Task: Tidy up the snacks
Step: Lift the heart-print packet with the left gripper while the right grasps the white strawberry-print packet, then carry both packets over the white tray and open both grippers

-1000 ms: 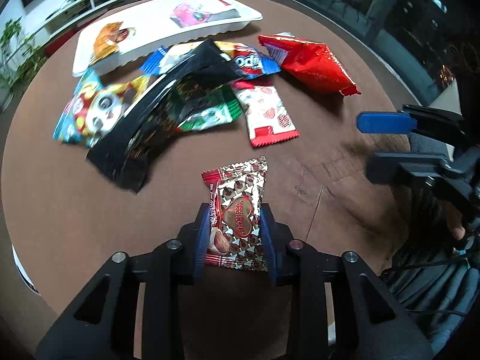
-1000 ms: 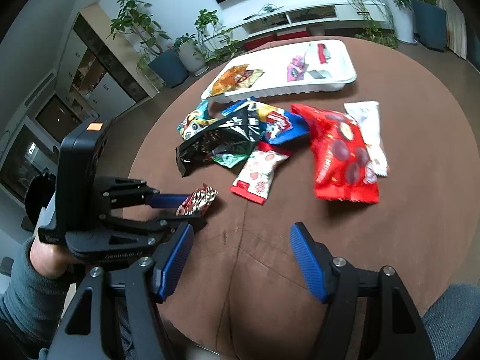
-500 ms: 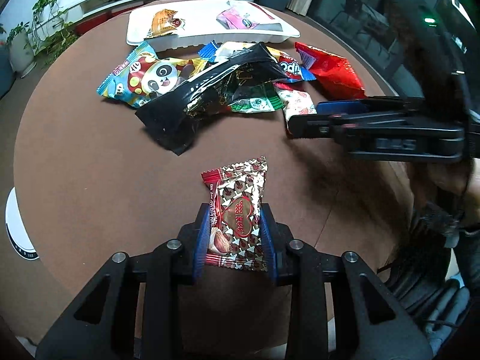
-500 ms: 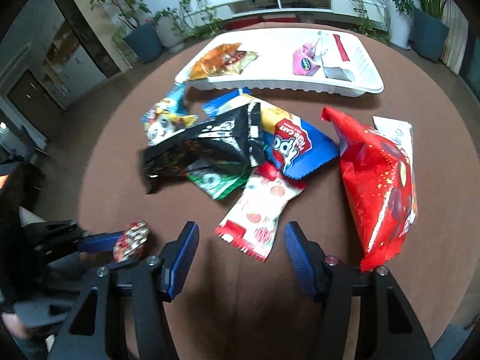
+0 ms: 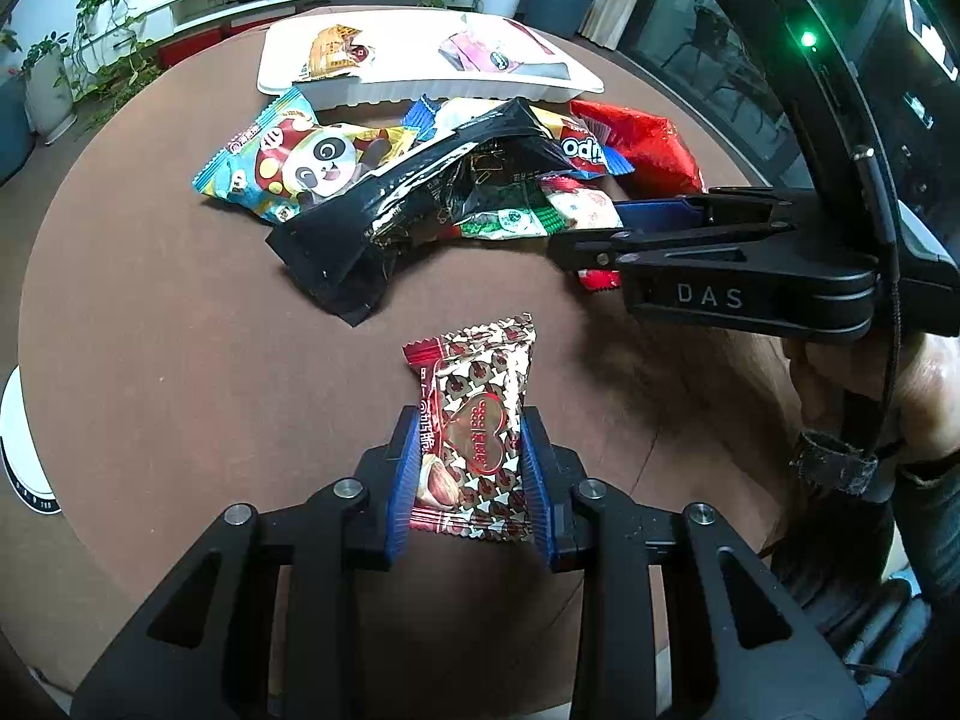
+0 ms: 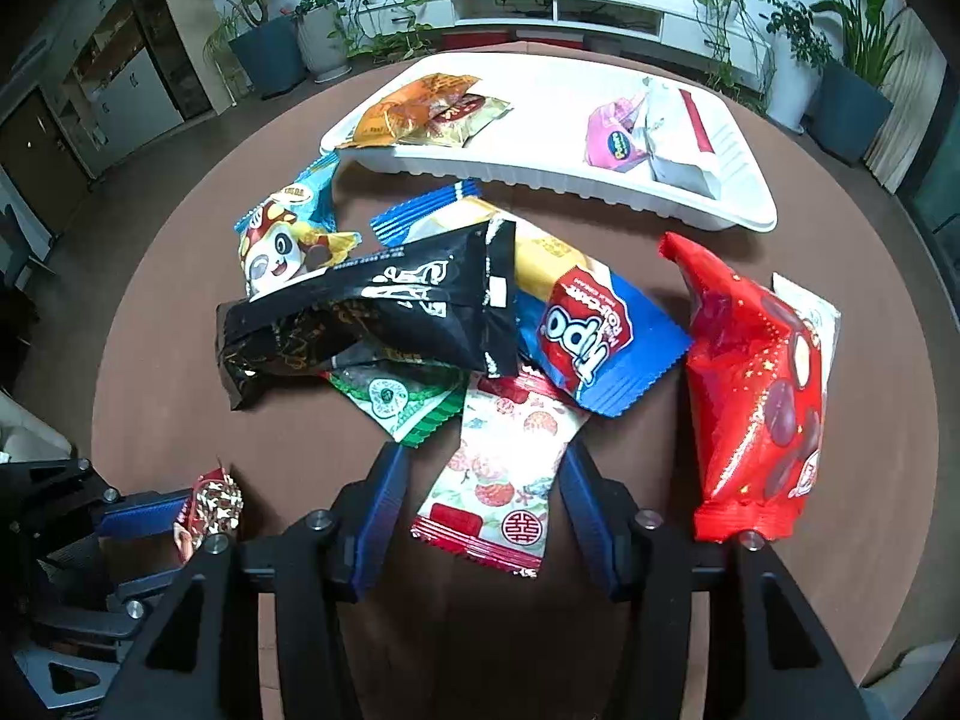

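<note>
My left gripper [image 5: 471, 474] is shut on a small gold-and-red chocolate packet [image 5: 477, 420], held above the brown round table [image 5: 150, 360]. It also shows at lower left in the right wrist view [image 6: 210, 504]. My right gripper [image 6: 486, 498] is open, its blue fingers either side of a white-and-red snack packet [image 6: 504, 474] lying flat. A pile of snacks lies beyond: a black bag [image 6: 372, 318], a blue Tipo packet [image 6: 576, 330], a green packet [image 6: 402, 399], a panda packet [image 6: 282, 240] and a red bag [image 6: 750, 390]. A white tray [image 6: 540, 168] at the back holds an orange packet [image 6: 426, 111] and a pink one [image 6: 618, 138].
The right gripper body [image 5: 750, 264] and the hand holding it fill the right of the left wrist view. A white packet [image 6: 810, 312] lies under the red bag. Plants and a white shelf stand past the table's far edge. A white round object [image 5: 18, 438] sits at the left edge.
My right gripper has moved forward over the table until its open fingers straddle the white-and-red packet. My left gripper still holds the chocolate packet and has swung its view leftward.
</note>
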The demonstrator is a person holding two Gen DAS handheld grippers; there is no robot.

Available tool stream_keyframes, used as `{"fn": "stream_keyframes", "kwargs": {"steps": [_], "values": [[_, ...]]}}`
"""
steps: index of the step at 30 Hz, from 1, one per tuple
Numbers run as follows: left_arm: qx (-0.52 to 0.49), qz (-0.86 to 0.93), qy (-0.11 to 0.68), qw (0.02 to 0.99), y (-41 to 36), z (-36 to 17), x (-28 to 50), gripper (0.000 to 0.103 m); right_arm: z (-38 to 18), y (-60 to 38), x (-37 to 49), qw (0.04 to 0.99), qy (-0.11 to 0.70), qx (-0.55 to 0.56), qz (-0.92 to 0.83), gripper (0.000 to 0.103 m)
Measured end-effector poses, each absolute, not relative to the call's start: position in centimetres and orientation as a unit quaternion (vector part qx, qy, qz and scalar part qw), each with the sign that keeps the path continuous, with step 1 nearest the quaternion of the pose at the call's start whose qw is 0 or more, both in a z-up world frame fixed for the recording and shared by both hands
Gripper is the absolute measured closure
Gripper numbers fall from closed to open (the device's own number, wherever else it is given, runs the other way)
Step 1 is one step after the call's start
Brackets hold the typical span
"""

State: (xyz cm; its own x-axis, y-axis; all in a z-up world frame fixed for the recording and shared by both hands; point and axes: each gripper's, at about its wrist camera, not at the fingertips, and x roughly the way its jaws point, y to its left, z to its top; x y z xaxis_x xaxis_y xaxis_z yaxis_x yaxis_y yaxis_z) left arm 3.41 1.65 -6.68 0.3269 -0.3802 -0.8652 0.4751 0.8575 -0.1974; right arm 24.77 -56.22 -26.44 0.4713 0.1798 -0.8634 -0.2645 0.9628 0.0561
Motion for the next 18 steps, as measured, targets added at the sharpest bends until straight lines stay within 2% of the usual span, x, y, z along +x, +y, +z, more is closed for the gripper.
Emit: {"fn": "stream_keyframes", "kwargs": {"steps": [4, 11, 18], "values": [[0.043, -0.261, 0.513, 0.816, 1.7, -6.6, 3.0, 0.074, -26.4, -56.9, 24.6, 0.857, 0.496, -0.041, 0.132, 0.067], [0.041, -0.260, 0.509, 0.819, 1.9, -6.6, 3.0, 0.074, -26.4, -57.3, 23.2, 0.855, 0.498, -0.043, 0.140, 0.069], [0.030, -0.259, 0.507, 0.821, 2.2, -6.5, 3.0, 0.075, -26.0, -58.5, 21.1, 0.847, 0.503, 0.011, 0.174, 0.072]]}}
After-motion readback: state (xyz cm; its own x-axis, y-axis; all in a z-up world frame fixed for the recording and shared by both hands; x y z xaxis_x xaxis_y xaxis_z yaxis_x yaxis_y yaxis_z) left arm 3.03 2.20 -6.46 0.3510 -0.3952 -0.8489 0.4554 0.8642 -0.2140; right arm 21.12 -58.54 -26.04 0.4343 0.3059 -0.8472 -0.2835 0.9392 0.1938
